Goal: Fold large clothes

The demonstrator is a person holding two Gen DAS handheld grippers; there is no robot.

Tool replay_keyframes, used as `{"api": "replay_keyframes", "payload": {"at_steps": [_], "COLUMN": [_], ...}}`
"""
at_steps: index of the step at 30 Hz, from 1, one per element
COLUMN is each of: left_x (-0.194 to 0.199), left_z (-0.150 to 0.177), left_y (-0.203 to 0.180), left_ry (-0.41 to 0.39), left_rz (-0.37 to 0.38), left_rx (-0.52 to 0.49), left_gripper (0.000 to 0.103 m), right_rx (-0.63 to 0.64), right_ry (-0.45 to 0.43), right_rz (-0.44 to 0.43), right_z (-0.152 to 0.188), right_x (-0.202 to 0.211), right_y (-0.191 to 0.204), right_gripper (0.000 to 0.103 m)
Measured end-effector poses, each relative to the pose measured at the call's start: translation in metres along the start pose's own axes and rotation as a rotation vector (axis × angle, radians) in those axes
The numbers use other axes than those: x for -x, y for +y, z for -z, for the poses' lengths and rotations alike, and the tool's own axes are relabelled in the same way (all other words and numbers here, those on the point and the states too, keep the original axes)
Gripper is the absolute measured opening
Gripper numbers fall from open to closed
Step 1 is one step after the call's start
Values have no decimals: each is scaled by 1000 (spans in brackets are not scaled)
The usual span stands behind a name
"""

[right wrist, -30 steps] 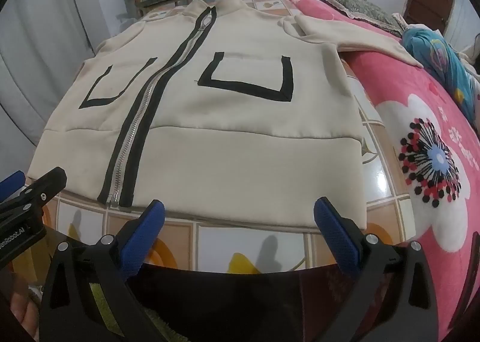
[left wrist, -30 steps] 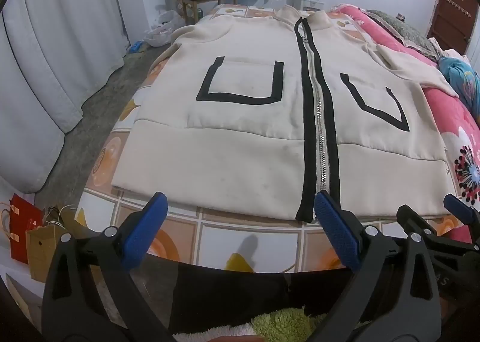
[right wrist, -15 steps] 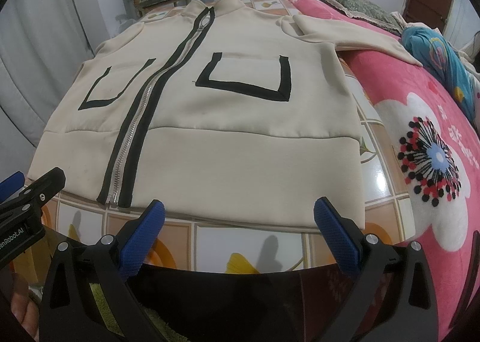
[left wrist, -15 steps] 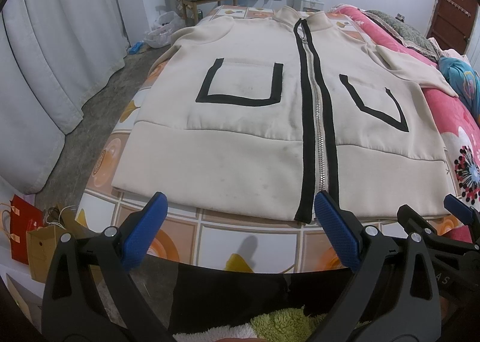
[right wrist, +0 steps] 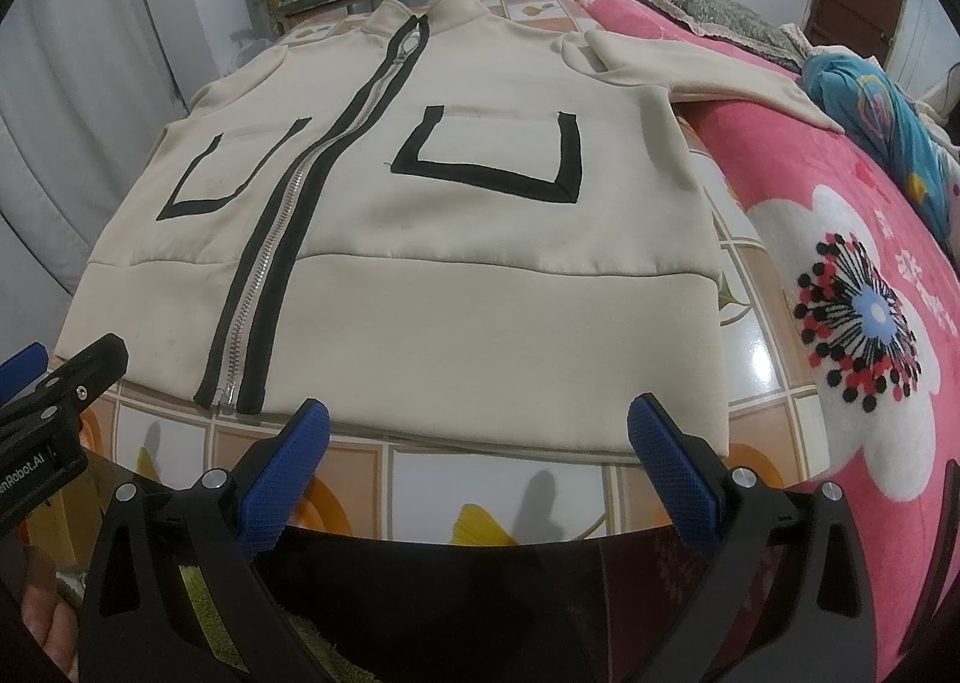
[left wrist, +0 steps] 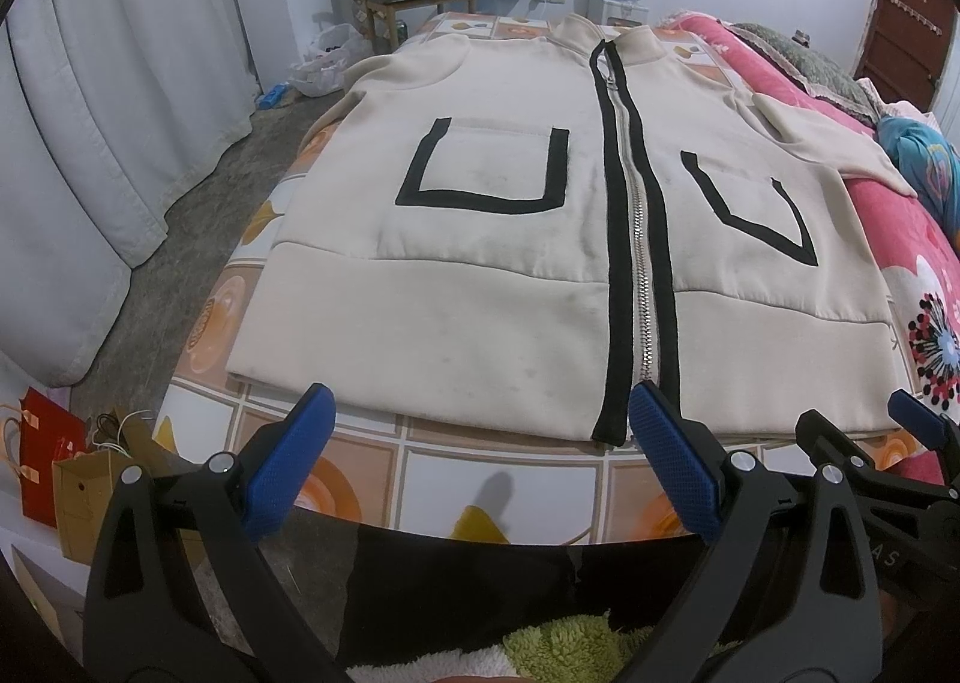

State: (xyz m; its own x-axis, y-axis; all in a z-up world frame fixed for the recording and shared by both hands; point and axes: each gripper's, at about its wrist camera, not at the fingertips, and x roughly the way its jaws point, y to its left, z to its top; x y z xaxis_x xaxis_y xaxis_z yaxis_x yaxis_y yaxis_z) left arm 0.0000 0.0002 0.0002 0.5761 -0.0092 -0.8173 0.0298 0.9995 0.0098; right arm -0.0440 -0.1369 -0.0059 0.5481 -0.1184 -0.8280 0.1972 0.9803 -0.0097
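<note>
The left gripper (left wrist: 480,419) and the right gripper (right wrist: 480,425) hovered side by side at the near edge of the bed (left wrist: 504,467), each with its jaws spread wide and holding nothing. Just ahead of both lay the cream jacket (left wrist: 480,263), front up and zipped, its hem (left wrist: 420,401) running crosswise near the blue fingertips (left wrist: 678,467) but apart from them. The jacket's long axis ran straight away from the jaws, hem nearest and collar (left wrist: 606,32) farthest, with the zipper (left wrist: 639,263) marking that line. The zipper's lower end sat just ahead of the left gripper's right-hand finger, so that gripper faced the jacket's left half, while the right gripper faced the other half, up to the right hem corner (right wrist: 717,443). Farther off, one sleeve (right wrist: 708,71) stretched sideways over the pink blanket (right wrist: 840,263) on the right gripper's side, making that gripper the likelier one to fold it in.
</note>
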Motion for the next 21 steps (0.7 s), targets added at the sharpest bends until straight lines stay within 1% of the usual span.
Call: {"api": "replay_keyframes", "payload": {"at_steps": [21], "left_x": [0], "left_z": [0], "left_y": [0], "left_ry": [-3], "left_rz": [1], "left_rx": [0], "left_gripper": [95], "right_rx": [1], "right_ry": [-6], "right_rz": [3], "right_z": [0], "right_x": [4], "right_y": [0], "right_gripper": [97]}}
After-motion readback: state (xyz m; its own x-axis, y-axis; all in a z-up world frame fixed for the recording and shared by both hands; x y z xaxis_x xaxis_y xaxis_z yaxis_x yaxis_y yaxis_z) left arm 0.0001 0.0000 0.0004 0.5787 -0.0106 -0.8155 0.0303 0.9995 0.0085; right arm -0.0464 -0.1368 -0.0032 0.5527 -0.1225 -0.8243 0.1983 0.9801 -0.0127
